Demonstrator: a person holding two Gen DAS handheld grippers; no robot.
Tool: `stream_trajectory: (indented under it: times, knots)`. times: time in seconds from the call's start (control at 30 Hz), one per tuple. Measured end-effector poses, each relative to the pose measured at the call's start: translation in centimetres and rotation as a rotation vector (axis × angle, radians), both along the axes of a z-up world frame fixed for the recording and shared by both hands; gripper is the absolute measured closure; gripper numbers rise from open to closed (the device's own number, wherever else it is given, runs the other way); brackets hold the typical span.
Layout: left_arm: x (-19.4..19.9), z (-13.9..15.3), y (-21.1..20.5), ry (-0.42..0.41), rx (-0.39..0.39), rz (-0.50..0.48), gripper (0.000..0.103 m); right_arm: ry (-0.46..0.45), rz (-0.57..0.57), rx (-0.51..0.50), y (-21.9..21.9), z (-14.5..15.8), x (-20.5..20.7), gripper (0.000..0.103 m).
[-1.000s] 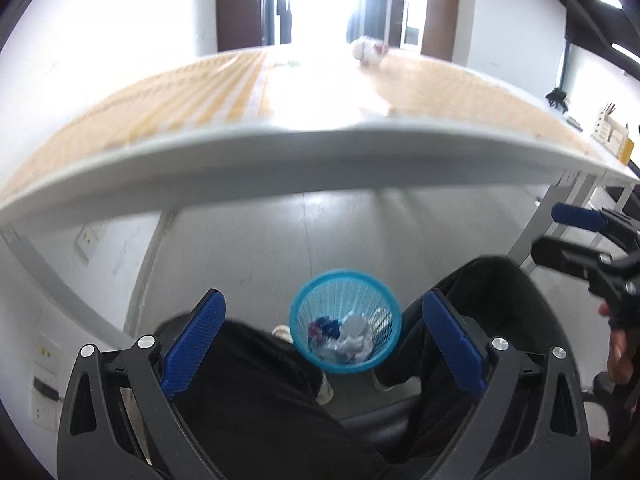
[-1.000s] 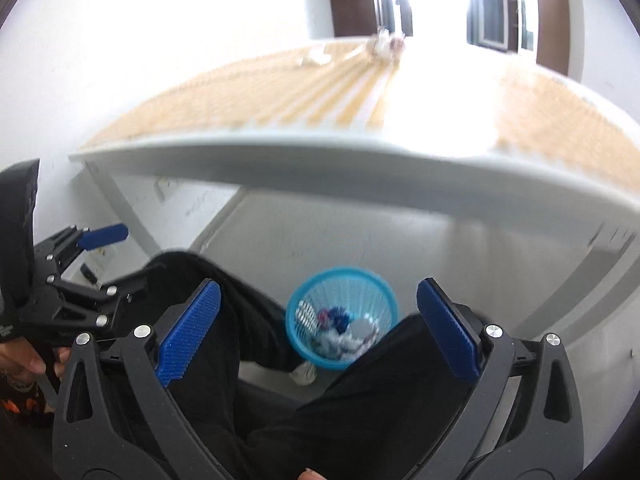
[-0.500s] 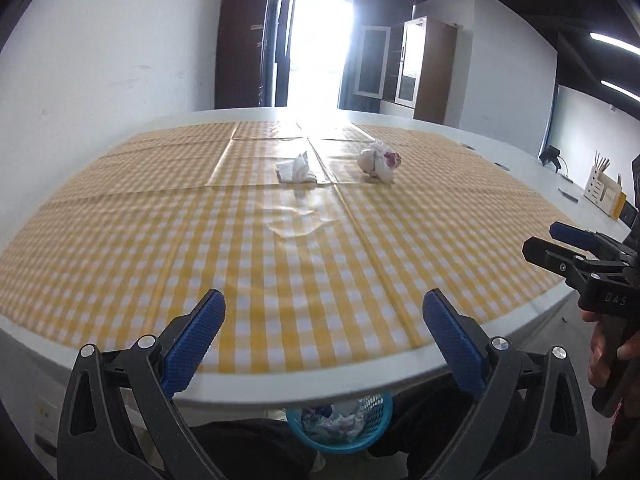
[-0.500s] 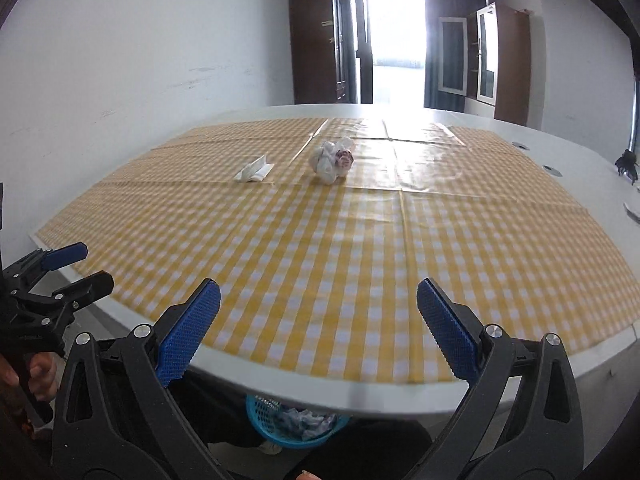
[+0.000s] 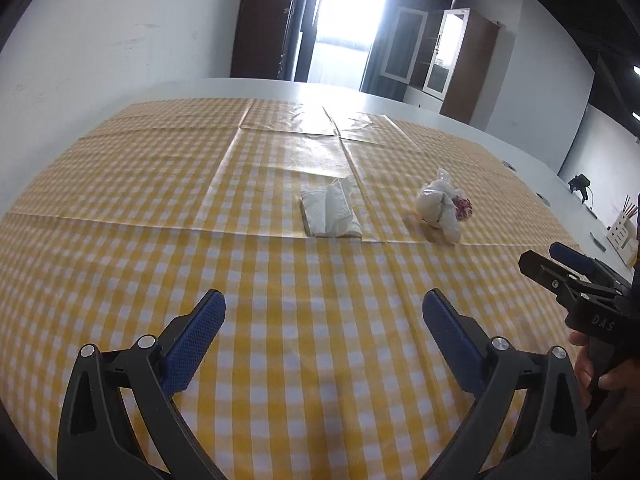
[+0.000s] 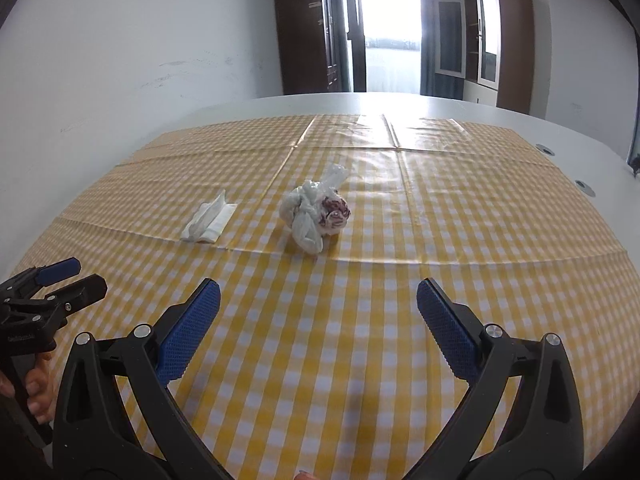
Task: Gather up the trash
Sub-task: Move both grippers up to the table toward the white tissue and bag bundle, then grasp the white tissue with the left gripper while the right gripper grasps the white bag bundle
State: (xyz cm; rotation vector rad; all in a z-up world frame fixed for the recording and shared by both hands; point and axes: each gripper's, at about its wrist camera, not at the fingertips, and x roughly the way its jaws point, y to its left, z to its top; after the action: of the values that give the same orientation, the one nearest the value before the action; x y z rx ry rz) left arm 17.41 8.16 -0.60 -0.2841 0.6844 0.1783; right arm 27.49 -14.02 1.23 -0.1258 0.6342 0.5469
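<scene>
Left gripper point(image 5: 324, 340) gaping, tissue point(image 5: 330, 210), knotted bag point(image 6: 316, 216), perhaps plastic

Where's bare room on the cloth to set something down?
Free: the whole near stretch of checked cloth between the tongs and the two scraps; also the right side. Occupied: mid-table, where the napkin and the tied bag lie, apart from each other.

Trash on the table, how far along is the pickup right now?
Done: nothing that these views can confirm; no bin is in sight. In hand: nothing, since the left hand-held gripper and the right hand-held gripper are both open and empty above the checked cloth. Left: the tissue and the knotted bag, both lying on the cloth, apart from each other.
</scene>
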Motion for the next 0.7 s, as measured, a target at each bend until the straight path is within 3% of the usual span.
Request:
stream_trajectory:
  times: [0.33,0.47,0.6,0.7]
  knots:
    - [8.7,-0.5,2.4,0.106,0.006,-0.033,0.007,0.077,0.044,-0.048,4.9,-0.6,8.3,0.01]
    - [12.7,-0.5,3.3,0.183,0.02,-0.058,0.014,0.115,0.054,-0.085,6.7,-0.8,11.3,0.014]
    - [13.9,-1.8,3.7,0.196,-0.025,-0.08,0.016,0.116,0.037,-0.059,6.4,-1.2,12.4,0.016]
    - [14.3,-3.1,3.5,0.23,-0.035,-0.095,0.023,0.131,0.011,-0.069,6.0,-1.9,12.9,0.019]
